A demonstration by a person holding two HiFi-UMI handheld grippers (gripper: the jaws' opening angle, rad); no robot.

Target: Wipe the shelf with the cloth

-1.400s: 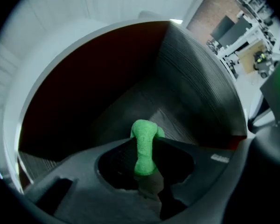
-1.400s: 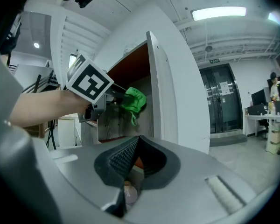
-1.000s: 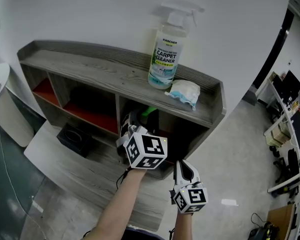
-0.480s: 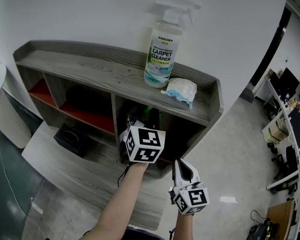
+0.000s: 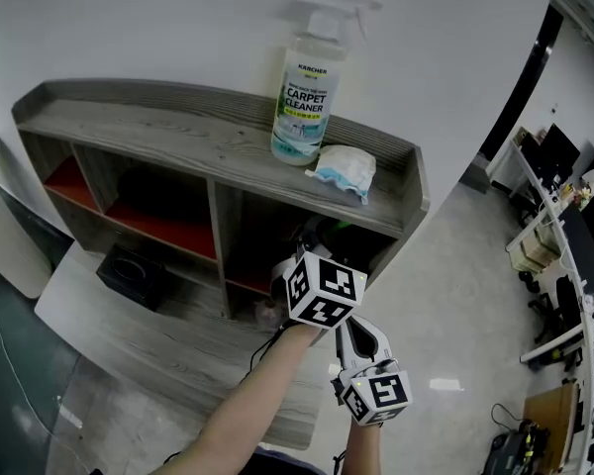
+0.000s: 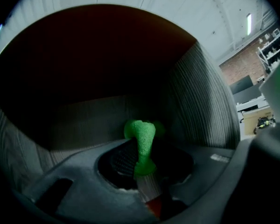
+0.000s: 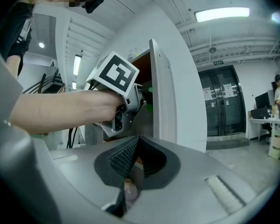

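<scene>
Right gripper [image 7: 138,141] jaws together, left gripper [image 7: 136,101] beside shelf [image 7: 167,101]

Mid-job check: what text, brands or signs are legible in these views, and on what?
"KARCHER": top of the label on the spray bottle on the shelf.
"CARPET CLEANER": same label, below the brand.
Finer print lower on it: too small to read.
Green sign above the glass doors, right gripper view: too small to read.

The head view was evenly bright, the left gripper view lay dim inside the shadowed shelf [image 6: 196,101], and a ceiling strip light [image 7: 221,14] glared in the right gripper view, both gripper views fisheye-bent and dark-edged.
</scene>
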